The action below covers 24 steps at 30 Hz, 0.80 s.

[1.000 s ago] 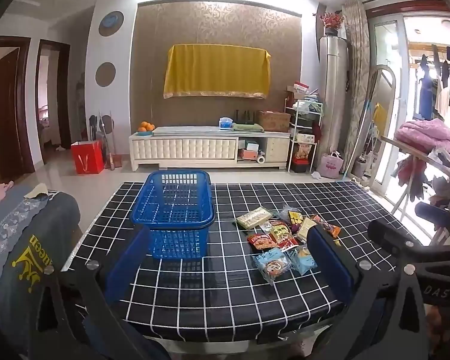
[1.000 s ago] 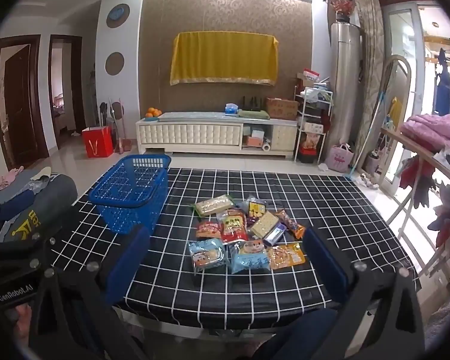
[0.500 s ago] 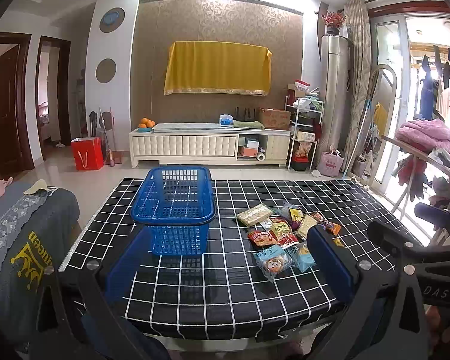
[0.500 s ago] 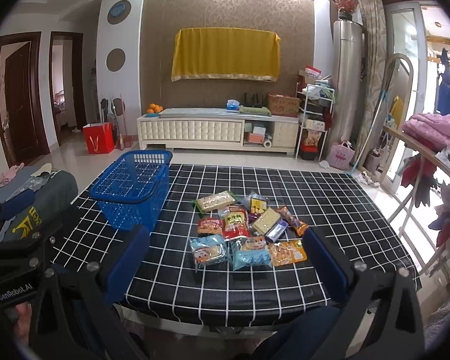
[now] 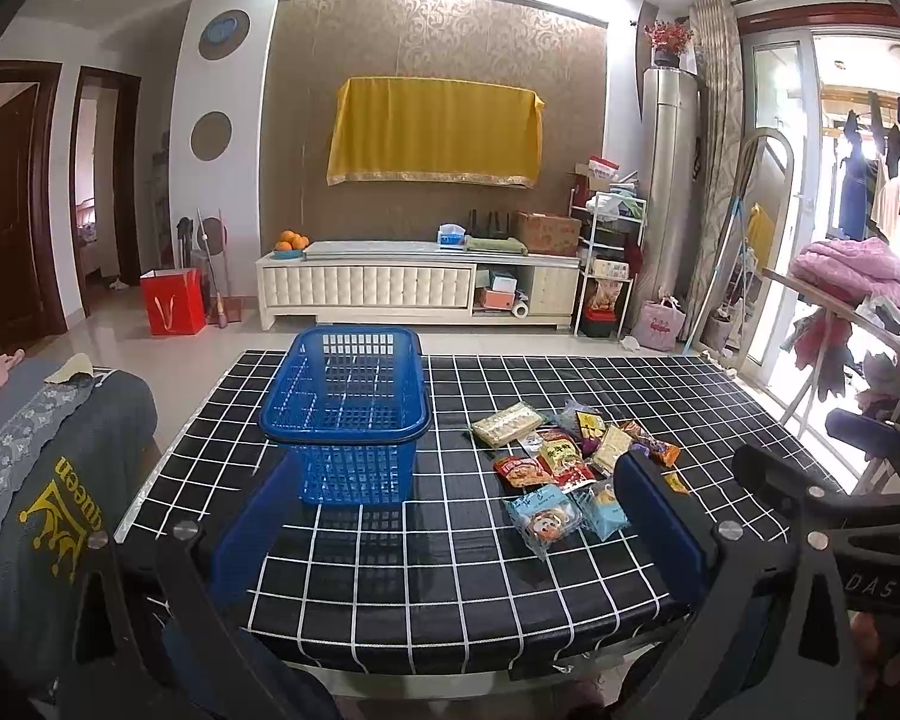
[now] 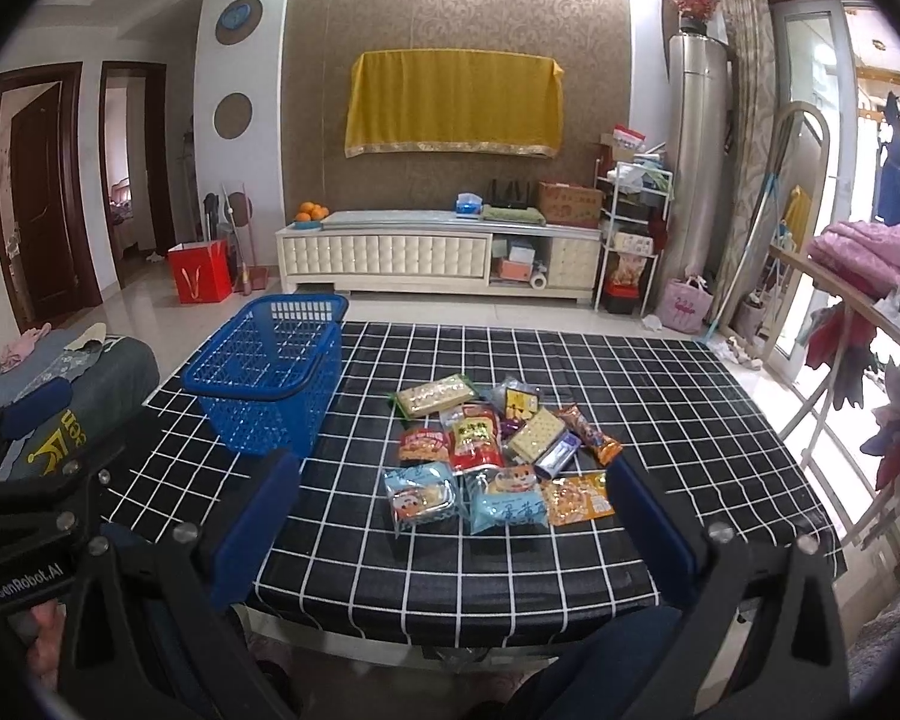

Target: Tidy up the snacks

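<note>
A pile of several snack packets (image 6: 498,450) lies on the black checked table (image 6: 660,396), right of an empty blue plastic basket (image 6: 270,384). The same snack pile (image 5: 570,468) and basket (image 5: 348,414) show in the left wrist view. My left gripper (image 5: 456,516) is open and empty, above the table's near edge, in front of the basket. My right gripper (image 6: 450,516) is open and empty, above the near edge in front of the pile. Neither touches anything.
A grey cushion with yellow print (image 5: 48,480) lies left of the table. A clothes rack with pink bedding (image 6: 870,264) stands to the right. A white TV cabinet (image 6: 438,258) and a red bag (image 6: 201,279) stand on the floor behind.
Both grippers have moved slightly forward and up; the table, basket and snacks sit a little lower in both views. Both stay open and empty. Nothing on the table has moved.
</note>
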Motion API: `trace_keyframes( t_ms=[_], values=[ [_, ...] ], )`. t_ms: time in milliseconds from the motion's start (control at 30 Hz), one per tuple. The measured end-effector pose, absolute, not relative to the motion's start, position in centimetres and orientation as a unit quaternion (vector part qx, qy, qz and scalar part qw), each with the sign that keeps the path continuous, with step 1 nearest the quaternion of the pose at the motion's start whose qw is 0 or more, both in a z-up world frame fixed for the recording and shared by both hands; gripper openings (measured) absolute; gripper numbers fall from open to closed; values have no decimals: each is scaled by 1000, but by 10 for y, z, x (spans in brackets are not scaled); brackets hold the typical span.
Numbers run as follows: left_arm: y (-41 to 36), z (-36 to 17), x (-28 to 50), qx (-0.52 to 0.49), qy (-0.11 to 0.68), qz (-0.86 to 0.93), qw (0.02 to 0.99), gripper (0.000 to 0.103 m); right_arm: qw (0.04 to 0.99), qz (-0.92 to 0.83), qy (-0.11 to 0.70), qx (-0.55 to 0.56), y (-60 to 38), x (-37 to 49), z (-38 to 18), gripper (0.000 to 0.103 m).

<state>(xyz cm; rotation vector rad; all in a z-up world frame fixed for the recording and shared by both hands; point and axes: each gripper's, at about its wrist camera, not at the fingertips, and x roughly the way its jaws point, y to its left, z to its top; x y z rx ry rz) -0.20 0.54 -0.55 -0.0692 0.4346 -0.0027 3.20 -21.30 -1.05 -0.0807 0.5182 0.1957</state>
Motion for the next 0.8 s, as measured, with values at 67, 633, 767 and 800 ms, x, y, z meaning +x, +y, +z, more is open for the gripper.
trace_keyframes(
  t_ms=[67,633,767,800],
  values=[
    [6,-6,-3,-35,216,-1,976,103,961,99,257,-37,-213,32,-12,103],
    [8,-8,-3,-34,220,4,975,103,958,101,264,-39,-212,33,-15,103],
    [8,-9,-3,-34,220,6,975,103,958,102,265,-38,-211,34,-15,103],
    [8,-9,-3,-33,220,7,975,103,958,102,266,-38,-210,33,-16,103]
  ],
)
